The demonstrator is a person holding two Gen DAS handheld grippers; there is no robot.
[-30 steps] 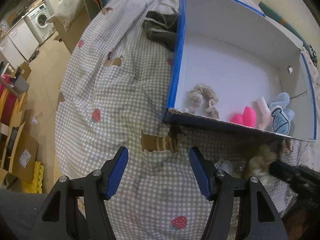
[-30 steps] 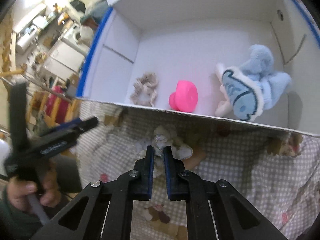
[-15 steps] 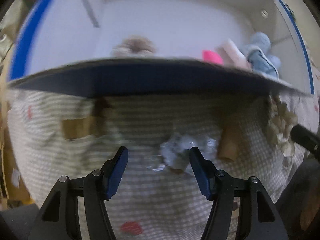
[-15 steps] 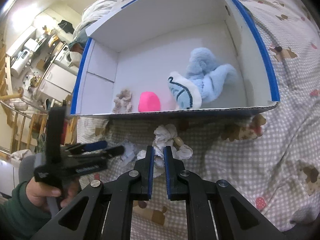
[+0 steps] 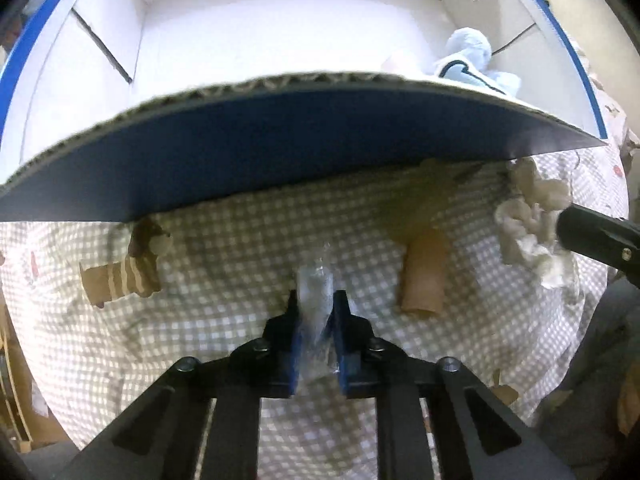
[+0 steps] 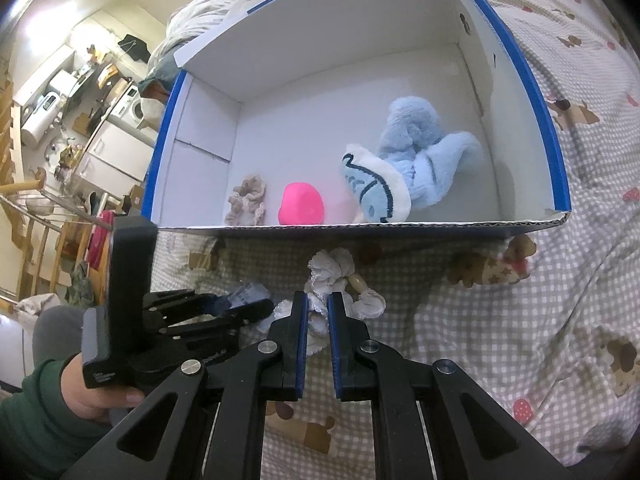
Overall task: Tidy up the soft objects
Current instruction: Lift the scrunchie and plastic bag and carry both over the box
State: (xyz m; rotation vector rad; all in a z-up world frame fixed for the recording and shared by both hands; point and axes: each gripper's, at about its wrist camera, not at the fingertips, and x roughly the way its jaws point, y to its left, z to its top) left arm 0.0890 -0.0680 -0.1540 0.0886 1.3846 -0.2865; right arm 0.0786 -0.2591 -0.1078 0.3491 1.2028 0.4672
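Observation:
A white box with blue edges [image 6: 556,168] lies on the checked bedspread and holds a beige scrunchie [image 6: 246,198], a pink soft piece [image 6: 301,209] and a blue plush toy [image 6: 404,168]. My left gripper [image 5: 317,312] is shut on a small clear plastic packet [image 5: 316,296] just in front of the box's near wall [image 5: 280,152]. It also shows in the right wrist view [image 6: 240,304]. My right gripper [image 6: 318,308] is shut on a white knotted rope toy [image 6: 336,280], also seen in the left wrist view [image 5: 532,220].
The checked bedspread [image 6: 500,320] with dog and strawberry prints covers the bed around the box. Beyond the bed's left edge are appliances and clutter [image 6: 80,120]. The box's near wall stands close in front of both grippers.
My left gripper has moved in close to the box front and shut on the clear packet. My right gripper stays shut on the rope toy and has drawn back a little.

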